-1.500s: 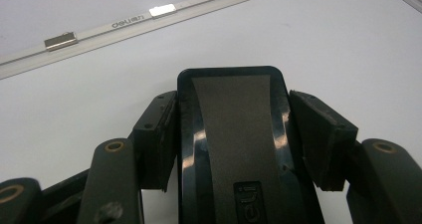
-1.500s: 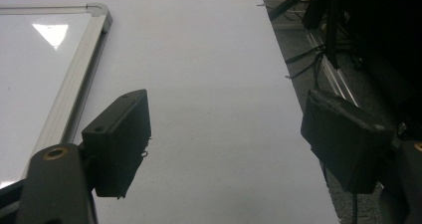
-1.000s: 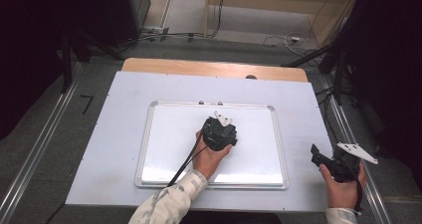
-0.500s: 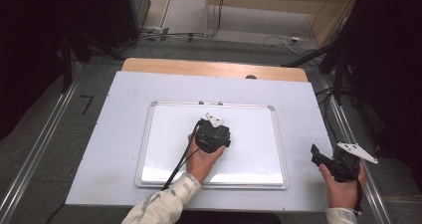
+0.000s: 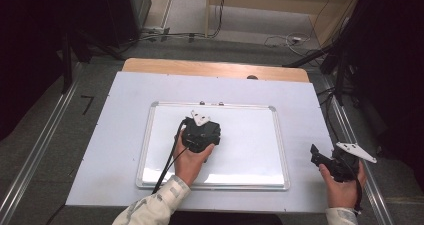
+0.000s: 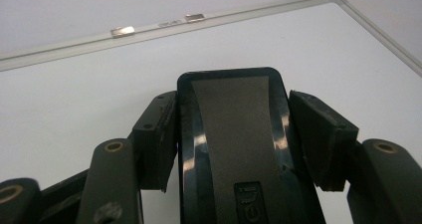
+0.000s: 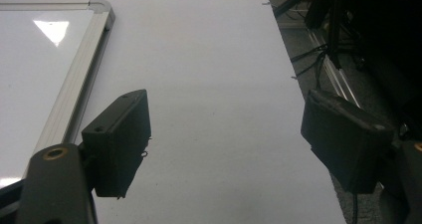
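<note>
A white whiteboard [image 5: 272, 150] with a silver frame lies flat in the middle of the table. My left gripper [image 5: 201, 132] hovers over the board's left-centre, pointing away from me. Its two jaws are shut on a black eraser [image 6: 231, 149], which they clamp by its long sides, and my left gripper [image 6: 236, 104] shows bare white board beyond the eraser's end. My right gripper [image 5: 320, 157] rests at the table's right edge, off the board. Its jaws stand wide apart with nothing between them, as my right gripper [image 7: 226, 119] shows over bare table.
Two small metal clips [image 6: 123, 31] sit on the whiteboard's far rim. The white table top [image 5: 125, 115] ends in a wooden strip [image 5: 215, 67] at the back. Metal rails [image 5: 40, 150] run along both sides, and cables [image 5: 165, 35] lie on the floor beyond.
My left gripper has slid leftwards across the whiteboard with the eraser still clamped. The right gripper has stayed where it was.
</note>
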